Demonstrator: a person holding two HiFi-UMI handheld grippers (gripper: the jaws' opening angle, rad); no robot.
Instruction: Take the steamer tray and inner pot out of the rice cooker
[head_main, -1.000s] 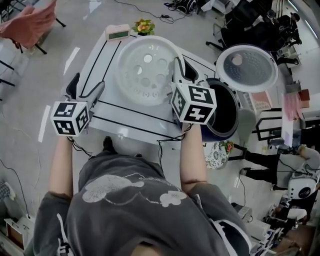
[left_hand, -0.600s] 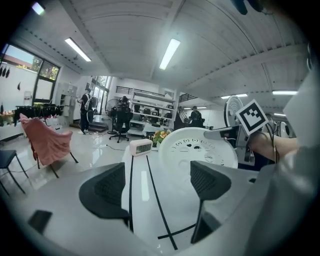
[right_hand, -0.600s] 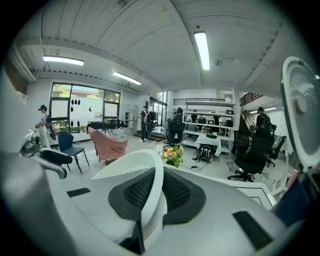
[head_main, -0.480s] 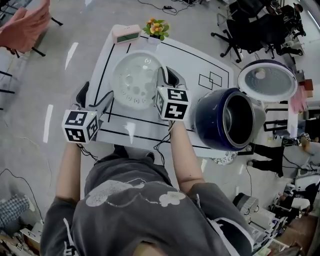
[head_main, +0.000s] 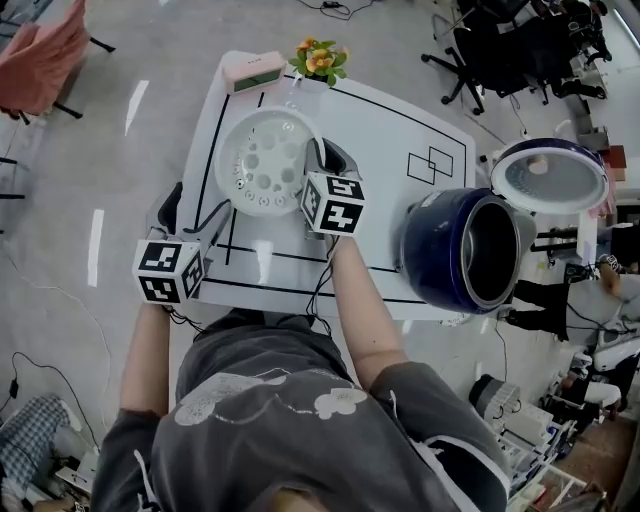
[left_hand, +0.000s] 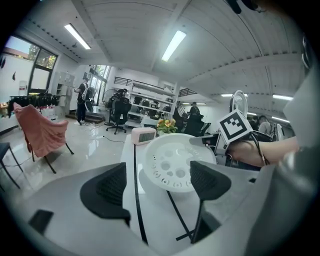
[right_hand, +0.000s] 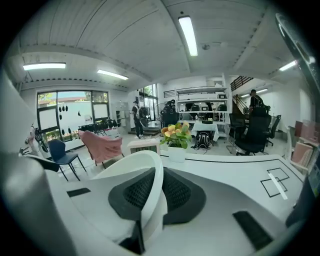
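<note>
Head view: both forearms reach forward, right gripper (head_main: 330, 156) clamped on the white steamer tray's (head_main: 258, 160) right rim at the table's (head_main: 400, 125) far left, left gripper (head_main: 194, 205) gaping empty, rice cooker (head_main: 440, 250) open at right.

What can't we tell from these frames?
- Whether the steamer tray touches the table: the head view looks straight down, and in the right gripper view the tray's own rim blocks the gap.
- Rice cooker inside: in the head view, its near wall hides most of it.
- Clock display: head view, too small.

right gripper (head_main: 322, 157) holds steamer tray (head_main: 256, 160) rim | rice cooker (head_main: 426, 255) open
</note>
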